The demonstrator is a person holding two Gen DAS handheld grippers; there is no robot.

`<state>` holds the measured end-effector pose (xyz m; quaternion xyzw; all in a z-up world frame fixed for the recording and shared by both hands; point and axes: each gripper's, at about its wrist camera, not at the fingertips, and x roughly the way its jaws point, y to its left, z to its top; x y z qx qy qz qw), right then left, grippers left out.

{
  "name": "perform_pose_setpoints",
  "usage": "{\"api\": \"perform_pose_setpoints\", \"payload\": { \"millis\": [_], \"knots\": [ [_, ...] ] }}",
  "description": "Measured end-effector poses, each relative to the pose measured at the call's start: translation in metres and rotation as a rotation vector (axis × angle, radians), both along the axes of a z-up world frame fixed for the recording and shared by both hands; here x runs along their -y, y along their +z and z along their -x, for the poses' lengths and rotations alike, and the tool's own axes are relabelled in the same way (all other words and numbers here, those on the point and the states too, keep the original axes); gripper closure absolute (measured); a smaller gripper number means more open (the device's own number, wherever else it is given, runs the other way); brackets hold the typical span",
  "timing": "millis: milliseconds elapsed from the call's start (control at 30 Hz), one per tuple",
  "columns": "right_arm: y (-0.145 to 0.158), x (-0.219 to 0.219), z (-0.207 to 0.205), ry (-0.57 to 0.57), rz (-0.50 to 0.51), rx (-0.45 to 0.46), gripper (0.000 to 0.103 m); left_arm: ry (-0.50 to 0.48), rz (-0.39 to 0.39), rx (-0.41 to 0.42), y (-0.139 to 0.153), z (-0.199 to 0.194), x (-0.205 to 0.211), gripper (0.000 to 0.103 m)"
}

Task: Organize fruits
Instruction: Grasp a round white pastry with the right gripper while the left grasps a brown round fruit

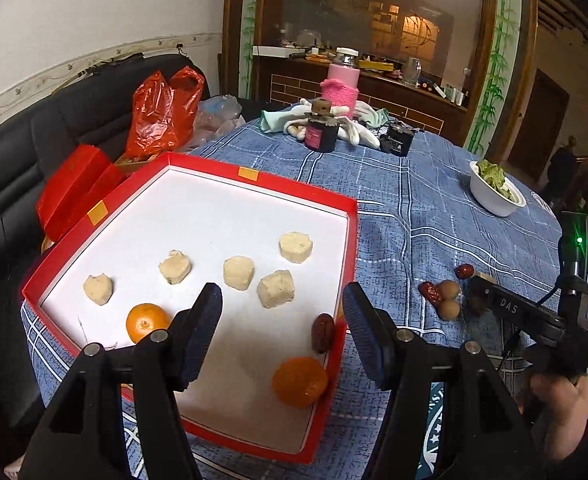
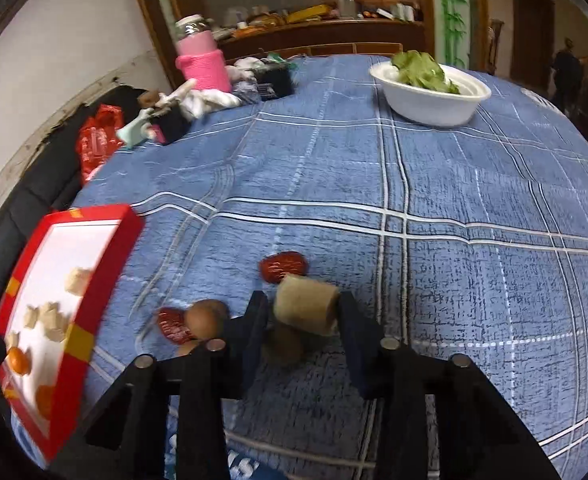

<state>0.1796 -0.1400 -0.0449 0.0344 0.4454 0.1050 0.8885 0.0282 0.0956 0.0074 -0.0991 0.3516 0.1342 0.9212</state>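
Observation:
A red tray (image 1: 346,240) with a white floor holds several pale cake-like pieces (image 1: 237,273), two oranges (image 1: 146,322) (image 1: 300,381) and a red date (image 1: 323,333). My left gripper (image 1: 281,300) hovers open over the tray's near half with nothing between its fingers. To the right on the blue cloth lie two dates (image 2: 283,266) (image 2: 171,324) and small round brown fruits (image 2: 203,320). There my right gripper (image 2: 304,316) is shut on a tan cylinder piece (image 2: 306,310), just above another brown fruit (image 2: 283,346). The right gripper (image 1: 478,290) also shows in the left wrist view.
A white bowl of greens (image 2: 430,96) stands far right on the round table. A pink-sleeved jar (image 1: 344,84), a dark jar (image 1: 322,134) and crumpled cloths sit at the back. A red plastic bag (image 1: 161,108) lies on the black sofa behind the tray.

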Motion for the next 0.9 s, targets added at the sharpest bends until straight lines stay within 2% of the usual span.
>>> {"api": "perform_pose_setpoints", "payload": {
  "millis": [167,433,567,633,833,900],
  "knots": [
    [0.005,0.022,0.01,-0.044,-0.038,0.012,0.071,-0.06,-0.001,-0.01,-0.003,-0.008,0.017,0.041],
    [0.019,0.065,0.035,-0.074,-0.145,0.075,0.071,-0.254,-0.002,-0.071,-0.014,-0.039,0.076,0.041],
    [0.021,0.075,0.038,-0.08,-0.193,0.095,0.071,-0.353,-0.052,-0.081,-0.021,-0.047,0.112,0.042],
    [0.022,0.077,0.038,-0.08,-0.212,0.1,0.071,-0.362,-0.062,-0.091,-0.027,-0.053,0.124,0.042],
    [0.025,0.08,0.04,-0.065,-0.244,0.115,0.071,-0.353,-0.041,-0.153,-0.044,-0.074,0.135,0.061],
    [0.026,0.08,0.04,-0.057,-0.253,0.114,0.071,-0.347,-0.037,-0.168,-0.048,-0.078,0.137,0.064]
  ]
}}
